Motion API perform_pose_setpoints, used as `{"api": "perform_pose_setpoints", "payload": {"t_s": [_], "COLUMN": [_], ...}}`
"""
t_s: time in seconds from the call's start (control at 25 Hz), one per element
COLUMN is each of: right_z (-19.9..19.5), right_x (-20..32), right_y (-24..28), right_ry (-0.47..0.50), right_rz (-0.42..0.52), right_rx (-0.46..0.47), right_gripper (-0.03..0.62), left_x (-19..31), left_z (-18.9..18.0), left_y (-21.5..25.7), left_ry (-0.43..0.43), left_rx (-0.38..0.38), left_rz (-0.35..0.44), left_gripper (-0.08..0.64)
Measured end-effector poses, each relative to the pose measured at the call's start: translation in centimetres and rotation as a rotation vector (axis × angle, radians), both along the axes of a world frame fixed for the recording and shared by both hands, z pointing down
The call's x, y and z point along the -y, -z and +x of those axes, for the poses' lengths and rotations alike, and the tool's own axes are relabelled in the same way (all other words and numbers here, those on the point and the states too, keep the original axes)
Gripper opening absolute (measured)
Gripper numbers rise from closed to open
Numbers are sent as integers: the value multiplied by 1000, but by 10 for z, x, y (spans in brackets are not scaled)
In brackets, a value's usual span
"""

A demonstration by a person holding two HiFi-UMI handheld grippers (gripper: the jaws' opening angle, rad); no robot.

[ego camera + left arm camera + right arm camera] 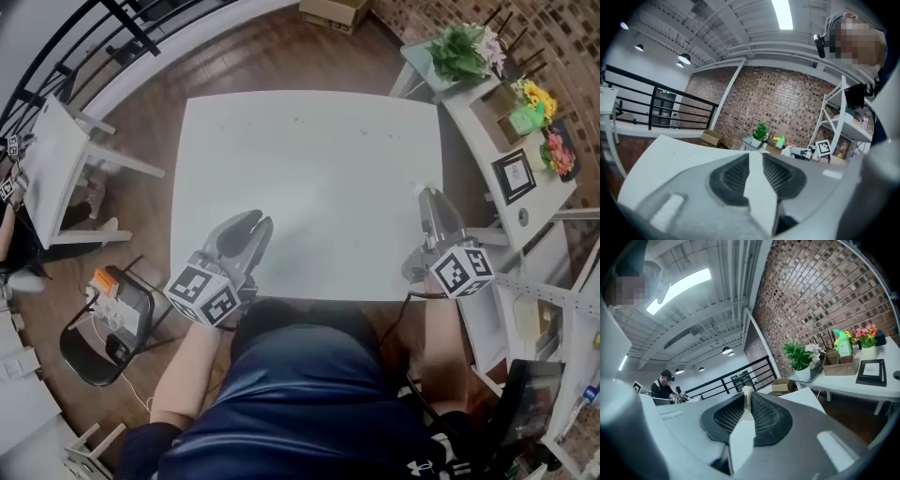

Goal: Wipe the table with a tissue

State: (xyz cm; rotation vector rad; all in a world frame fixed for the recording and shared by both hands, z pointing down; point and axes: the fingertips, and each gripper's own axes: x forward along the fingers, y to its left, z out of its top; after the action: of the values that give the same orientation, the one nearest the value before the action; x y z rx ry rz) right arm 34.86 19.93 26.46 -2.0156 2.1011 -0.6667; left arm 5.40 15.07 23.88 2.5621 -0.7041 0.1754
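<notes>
The head camera looks steeply down on the counter (309, 187). Cameras on the left tongs (257, 225) and right tongs (427, 195) peer closely along their jaws toward the brick wall (787, 103).

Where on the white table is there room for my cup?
Most of the white table is bare: the far half and the middle between the grippers. The near edge is busier: the left gripper hangs over the near left, the right gripper, pinching a tissue, sits at the right edge. The side table with flowers is crowded.
</notes>
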Motion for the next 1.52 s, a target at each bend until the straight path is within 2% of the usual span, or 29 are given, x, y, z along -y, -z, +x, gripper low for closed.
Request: {"api": "perform_pose_setpoints", "payload": {"t_s": [0.2, 0.4, 0.64, 0.88, 1.04, 1.24, 1.52], "right_z": [30, 56, 76, 91, 94, 93, 95], "right_x": [36, 63, 91, 130, 146, 157, 156], "right_y": [-25, -47, -66, -114, -161, -190, -219], "right_ry": [28, -7, -56, -39, -5, 33, 65], "right_rz": [-55, -97, -158, -230, -350, -423, -550], "right_rx": [-5, 0, -12, -43, -113, -194, -381], "right_gripper": [49, 49, 49, 49, 49, 49, 49], "left_x": [25, 54, 84, 110, 117, 122, 123], "left_z": [21, 32, 46, 61, 59, 53, 49], "left_y": [-20, -42, -70, -94, -109, -120, -122], "left_ry": [48, 79, 50, 26, 24, 35, 41], "left_rx": [53, 73, 87, 88, 85, 100, 77], "left_rz": [-36, -61, -87, -142, -183, -233, -252], "left_gripper": [87, 87, 87, 87, 87, 84, 78]}}
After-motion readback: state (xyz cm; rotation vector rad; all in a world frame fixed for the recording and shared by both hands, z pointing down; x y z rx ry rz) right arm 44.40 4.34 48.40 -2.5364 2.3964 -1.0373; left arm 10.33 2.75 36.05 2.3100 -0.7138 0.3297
